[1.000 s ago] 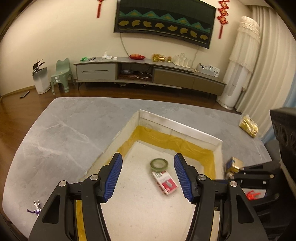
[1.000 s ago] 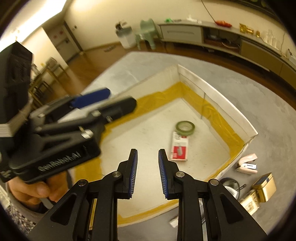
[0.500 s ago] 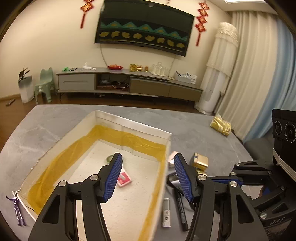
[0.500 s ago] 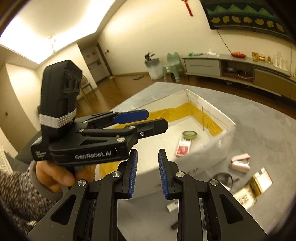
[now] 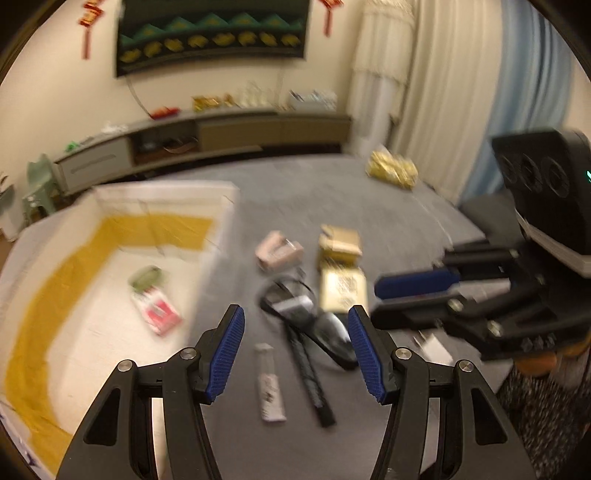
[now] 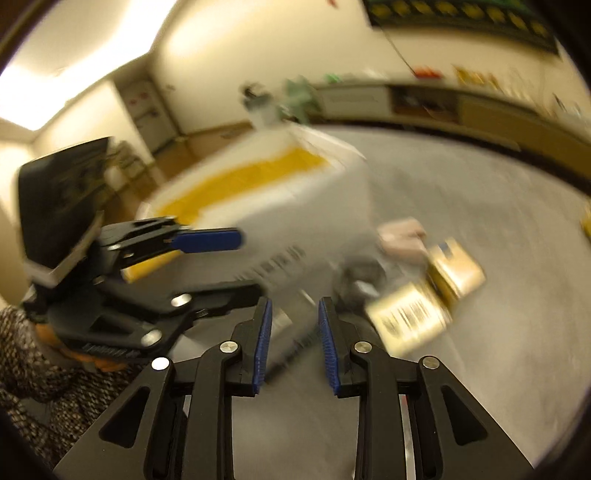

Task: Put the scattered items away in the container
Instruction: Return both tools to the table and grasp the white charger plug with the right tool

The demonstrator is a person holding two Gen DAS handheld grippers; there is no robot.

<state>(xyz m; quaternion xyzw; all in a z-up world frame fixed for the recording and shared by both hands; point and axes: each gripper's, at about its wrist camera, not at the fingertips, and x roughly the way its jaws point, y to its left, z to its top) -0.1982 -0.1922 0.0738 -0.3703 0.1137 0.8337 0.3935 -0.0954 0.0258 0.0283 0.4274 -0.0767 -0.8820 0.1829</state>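
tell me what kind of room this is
Most likely a home living room: a wall-mounted TV hangs above a long low media cabinet, with floor-length curtains to the side and a grey table in front.

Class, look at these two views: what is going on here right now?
A person holds two grippers over a grey table, tidying items into a white box. A tape roll and red card pack already lie inside. The left gripper and right gripper are open and empty, above items that lie outside it.
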